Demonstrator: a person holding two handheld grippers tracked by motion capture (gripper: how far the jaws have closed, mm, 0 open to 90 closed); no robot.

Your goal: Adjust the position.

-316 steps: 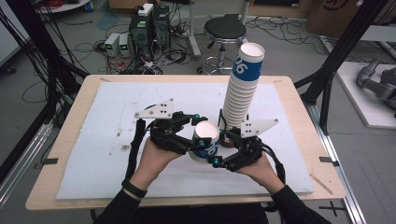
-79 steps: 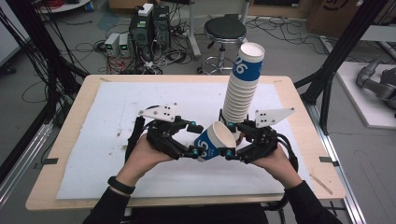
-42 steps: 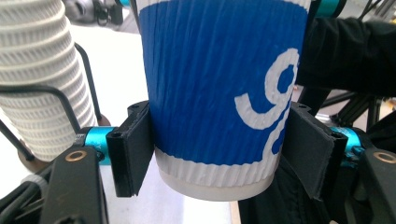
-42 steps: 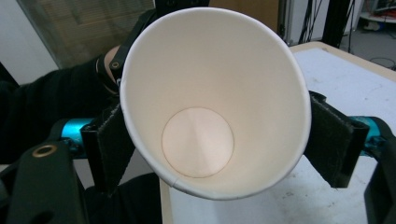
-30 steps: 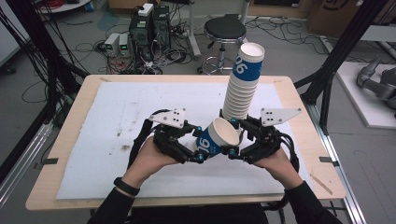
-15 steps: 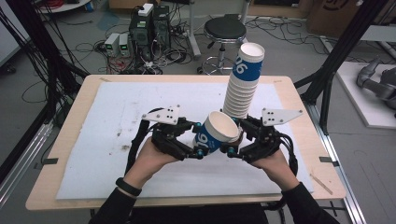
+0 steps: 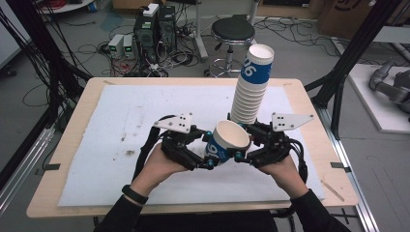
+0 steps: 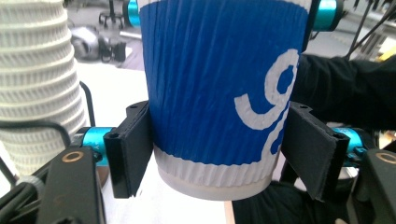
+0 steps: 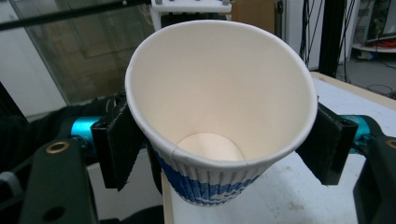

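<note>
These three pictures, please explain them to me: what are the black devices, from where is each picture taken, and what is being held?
A person sits at a table and holds a hand-operated gripper in each hand; there is no robot arm. The high view looks down from above. Each of the other two pictures comes from a camera riding on one gripper, looking along its two black jaws. On the table's white mat stands a tall stack of paper cups. One blue and white paper cup is held tilted between the hands. The left gripper clamps its lower part. The right gripper has just been closing around its rim end.
</note>
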